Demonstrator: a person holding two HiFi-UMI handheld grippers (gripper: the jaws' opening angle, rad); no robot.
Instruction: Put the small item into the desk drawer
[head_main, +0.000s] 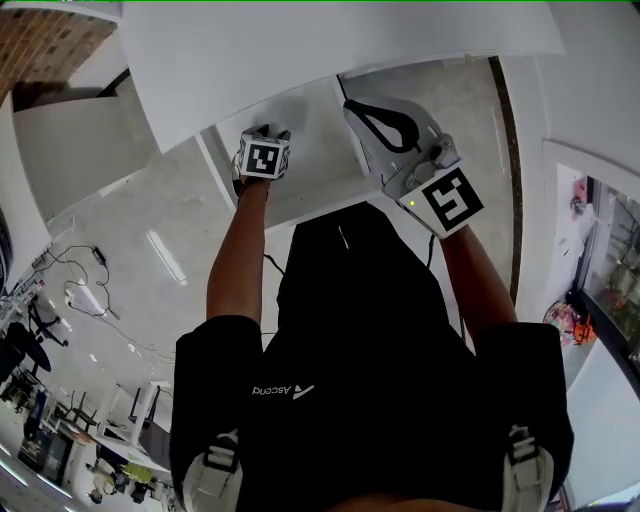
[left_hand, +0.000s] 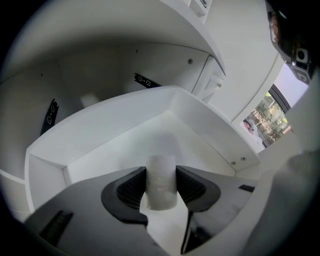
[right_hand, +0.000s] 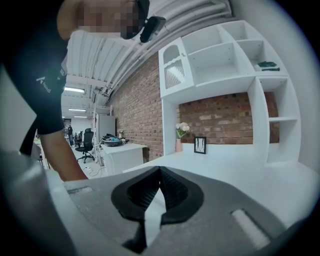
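A small white cylinder stands upright between the black pads of my left gripper, which is shut on it. It hangs over the inside of the open white desk drawer. In the head view the left gripper reaches over the drawer, under the edge of the white desk top; the cylinder is hidden there. My right gripper is held beside the drawer's right side, shut and with nothing in it. In the right gripper view its jaws meet at the tips.
The drawer's walls rise on all sides, with dark slide rails behind. A white shelf unit stands on the desk against a brick wall, with a small picture frame and a flower vase. Office chairs and cables lie on the floor at the left.
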